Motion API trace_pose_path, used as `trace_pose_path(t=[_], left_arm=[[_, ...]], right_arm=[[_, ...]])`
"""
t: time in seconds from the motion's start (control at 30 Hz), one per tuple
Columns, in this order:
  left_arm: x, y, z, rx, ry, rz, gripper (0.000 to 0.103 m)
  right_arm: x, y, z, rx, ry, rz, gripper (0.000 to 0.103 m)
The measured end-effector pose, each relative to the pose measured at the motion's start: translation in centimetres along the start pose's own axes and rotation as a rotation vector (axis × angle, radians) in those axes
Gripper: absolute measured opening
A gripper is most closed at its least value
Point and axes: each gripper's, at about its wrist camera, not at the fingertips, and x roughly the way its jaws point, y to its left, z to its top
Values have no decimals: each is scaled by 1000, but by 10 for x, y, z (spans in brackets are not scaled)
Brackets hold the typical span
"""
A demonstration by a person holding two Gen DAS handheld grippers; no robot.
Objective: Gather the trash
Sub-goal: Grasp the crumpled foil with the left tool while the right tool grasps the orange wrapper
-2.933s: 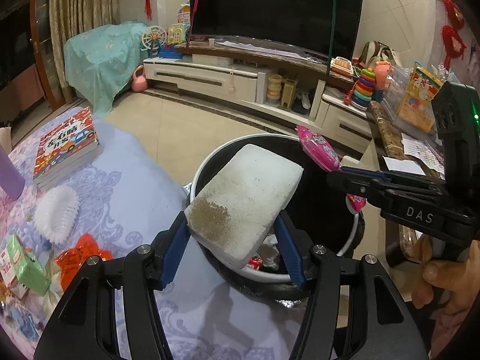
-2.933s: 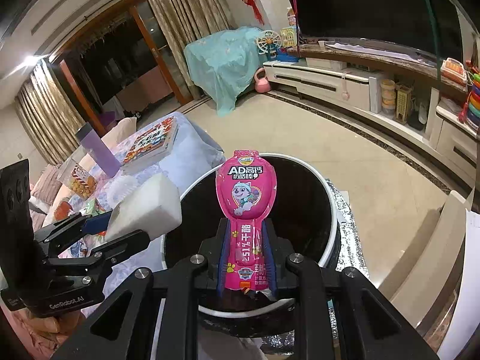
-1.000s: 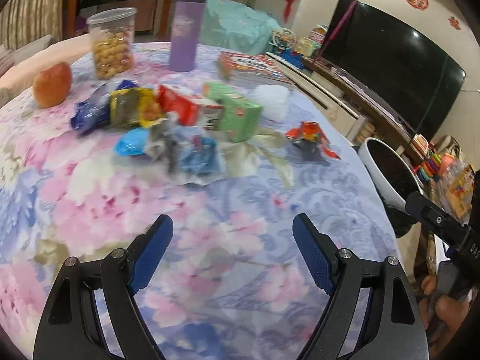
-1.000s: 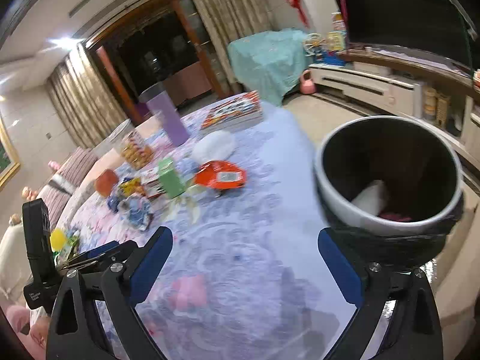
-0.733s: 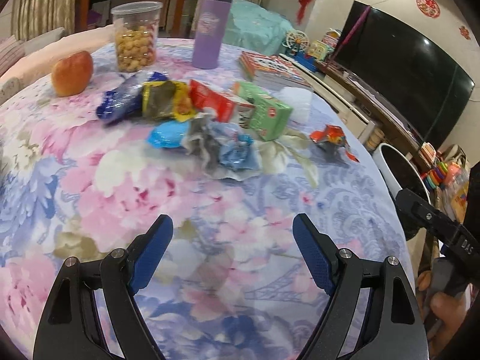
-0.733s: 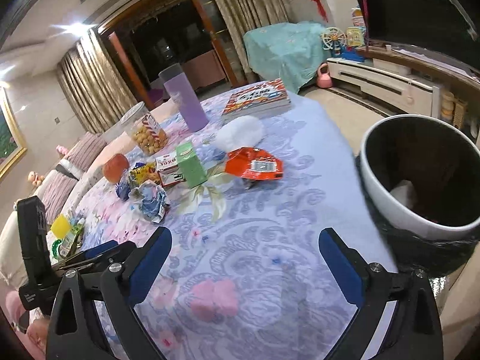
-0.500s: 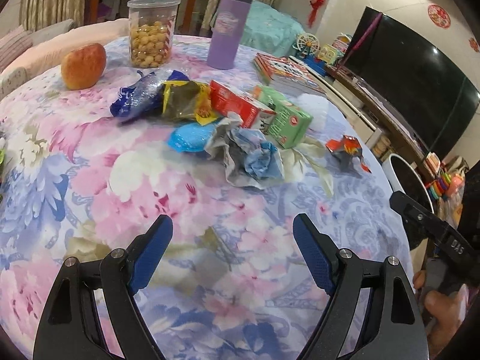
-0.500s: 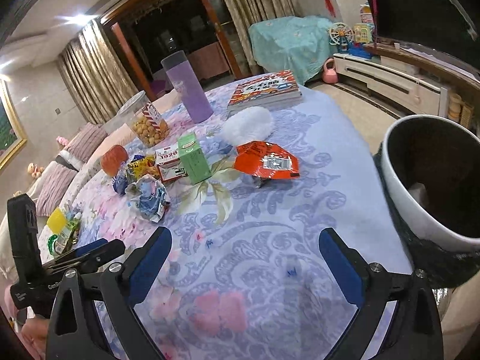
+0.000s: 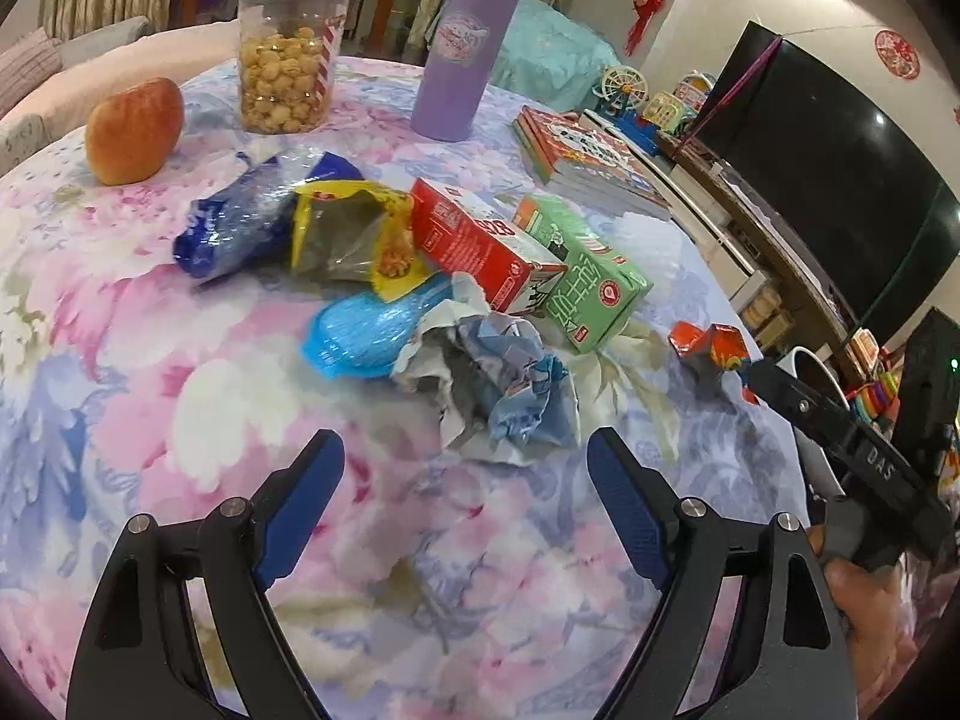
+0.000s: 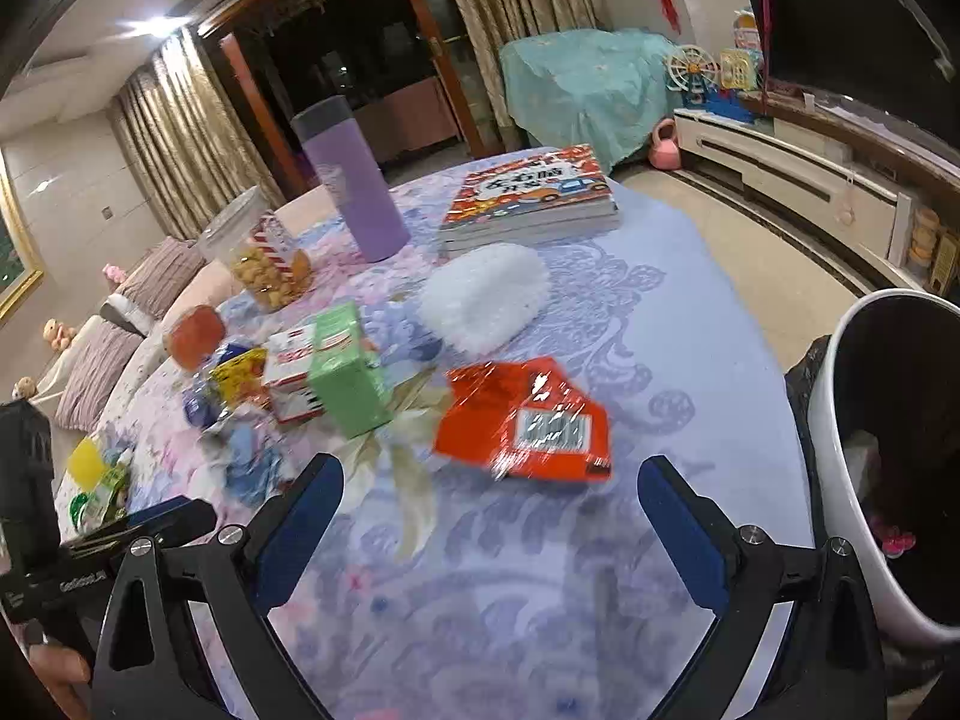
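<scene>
On your left the apple (image 9: 133, 131) sits at the table's far edge, then the clear tub of puffed snacks (image 9: 287, 54) with a red-striped label, then the purple tumbler (image 9: 465, 48), whose round badge is too small to read. In front of these lies the litter: a blue bag (image 9: 240, 228), a yellow wrapper (image 9: 354, 237), a light-blue wrapper (image 9: 366, 333), a crumpled paper wad (image 9: 498, 390), a red carton (image 9: 480, 249) and a green carton (image 9: 585, 282) — both printed in Chinese I cannot make out.

Your left gripper (image 9: 465, 507) hangs over the floral cloth (image 9: 150, 408) just short of the wad, jaws spread wide with nothing between them. Further right a stack of picture books (image 9: 591, 159) lies flat, and a crinkled red wrapper (image 9: 708, 348) sits near the table's right edge.

Your right gripper (image 10: 489, 525) is also spread and empty; the left view shows its side, lettered "DAS", with your hand (image 9: 864, 618) below. Only the right view shows the red wrapper's barcode panel, the white fluffy pad (image 10: 483, 294) beyond it, and the inside of the white-rimmed bin (image 10: 840, 414) — at the far right, off the table edge, with something pink at the bottom. That view also catches the left tool's body, lettered "GenRobot.AI". The right view blurs the litter heap; the left one shows it sharply.
</scene>
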Motion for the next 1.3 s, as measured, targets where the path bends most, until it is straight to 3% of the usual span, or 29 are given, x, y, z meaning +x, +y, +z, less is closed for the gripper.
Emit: trace_pose_path(t=[0.17,0.23,0.3,0.37,0.43,0.57,0.6,1.3], left_arm=[[11,-11,2,33,-12,26,81],[15,-12,2,44,-8,25,59],[21,-13,1,48,19,11,26],[21,-14,-1,51,21,9,24],[17,-15,-3,62,9,5,17],[8,-16,-9,76,4,-20,9],[7,-17,-11,80,4,-21,1],[-24,-60,-26,170,-28,-132,1]], right_arm=[[19,-5,5,-5,27,-6,99],[24,-8,4,-7,39,2,94],[28,-10,3,-7,46,0,79],[31,-10,2,-3,61,2,47],[28,-8,-1,-18,57,10,31],[19,-5,-5,-34,39,20,14],[15,-6,-7,-30,37,21,14],[-66,-13,-34,9,-66,45,9]])
